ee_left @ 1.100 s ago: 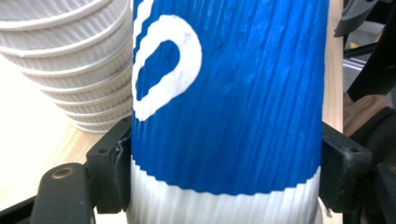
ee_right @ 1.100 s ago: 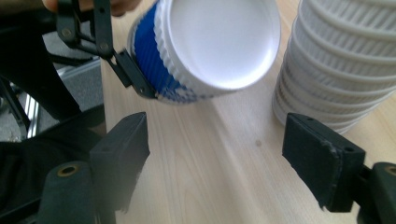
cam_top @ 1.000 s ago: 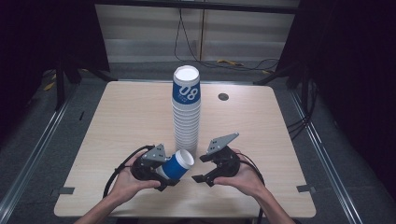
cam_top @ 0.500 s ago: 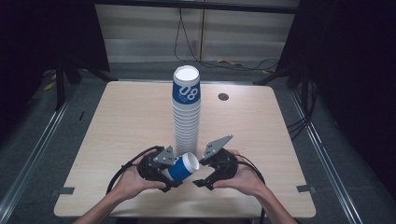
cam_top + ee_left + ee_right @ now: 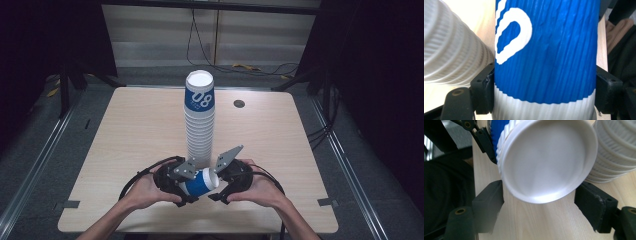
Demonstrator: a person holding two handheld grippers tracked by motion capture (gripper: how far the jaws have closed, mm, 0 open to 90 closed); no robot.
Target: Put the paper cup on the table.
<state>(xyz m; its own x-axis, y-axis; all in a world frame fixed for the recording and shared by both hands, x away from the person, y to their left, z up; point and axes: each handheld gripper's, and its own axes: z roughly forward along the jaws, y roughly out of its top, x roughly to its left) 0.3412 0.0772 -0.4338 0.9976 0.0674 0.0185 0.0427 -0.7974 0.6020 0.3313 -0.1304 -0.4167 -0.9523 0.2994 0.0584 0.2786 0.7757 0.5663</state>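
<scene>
**At the near edge: single cup held crosswise between both grippers**

Near the front edge of the surface [image 5: 125, 130], the left gripper [image 5: 186, 186] holds one blue cup [image 5: 199, 182] clamped across its ribbed body. In the left gripper view both black jaws press on the cup's sides [image 5: 546, 55], one on each flank, at the boundary of the blue band and the white band.

Cup orientation: the long axis lies roughly level and runs from the left gripper toward the right gripper [image 5: 216, 192]. The white closed base [image 5: 546, 162] faces the right gripper.

Right gripper state: its jaws have just been opening and now stand apart on either side of the base. In the right gripper view neither pad touches the base, and a visible gap remains on both sides. The base lies slightly above the line between the pads.

The tall cup stack [image 5: 200, 120] stands upright just behind the held cup, close beside it.

Judgement: the right hand is nearer to the base, so any transfer depends on the right jaws advancing along the cup's axis and closing across the base end.
</scene>
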